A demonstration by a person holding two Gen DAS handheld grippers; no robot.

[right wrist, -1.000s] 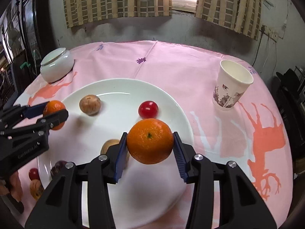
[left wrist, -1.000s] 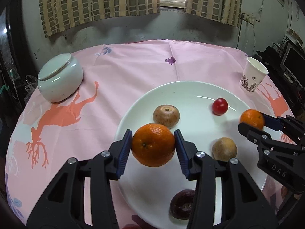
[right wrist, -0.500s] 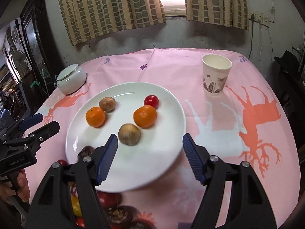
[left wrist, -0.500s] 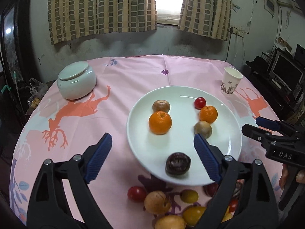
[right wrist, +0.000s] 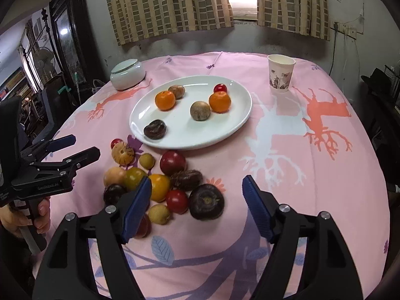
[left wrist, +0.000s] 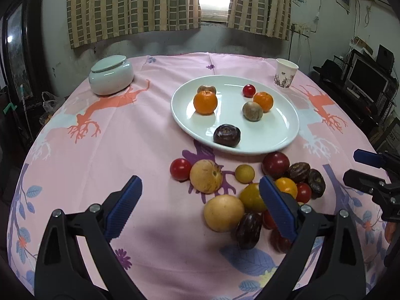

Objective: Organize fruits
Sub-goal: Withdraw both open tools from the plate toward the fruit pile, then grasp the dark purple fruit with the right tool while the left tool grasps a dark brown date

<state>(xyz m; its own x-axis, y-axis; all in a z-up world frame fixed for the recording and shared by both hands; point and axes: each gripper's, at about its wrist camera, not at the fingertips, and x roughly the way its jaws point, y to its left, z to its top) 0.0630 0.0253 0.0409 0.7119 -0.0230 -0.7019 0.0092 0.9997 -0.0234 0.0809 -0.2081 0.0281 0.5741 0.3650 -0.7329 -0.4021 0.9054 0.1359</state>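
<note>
A white plate (left wrist: 275,135) (right wrist: 200,132) holds two oranges (left wrist: 205,102) (left wrist: 263,101), a red tomato (left wrist: 249,90), two brown fruits and a dark one (left wrist: 227,135). On the pink cloth in front of it lies a loose heap of several fruits (left wrist: 250,187) (right wrist: 160,182). My left gripper (left wrist: 200,187) hangs over the heap's left part, jaws still opening, gripping nothing. My right gripper (right wrist: 197,185) hovers above the heap's right side, jaws also opening and empty. Each gripper shows in the other's view, the right one (left wrist: 352,165) and the left one (right wrist: 85,145).
A pale lidded jar (left wrist: 111,77) (right wrist: 128,73) stands at the back left and a paper cup (left wrist: 286,73) (right wrist: 280,73) at the back right. A person's hand (right wrist: 42,212) grips the left tool's handle. The round table drops off on all sides.
Both grippers let go of their oranges, which now rest on the plate. Both pulled back toward the near edge over the loose fruits, and their jaws spread wide.
</note>
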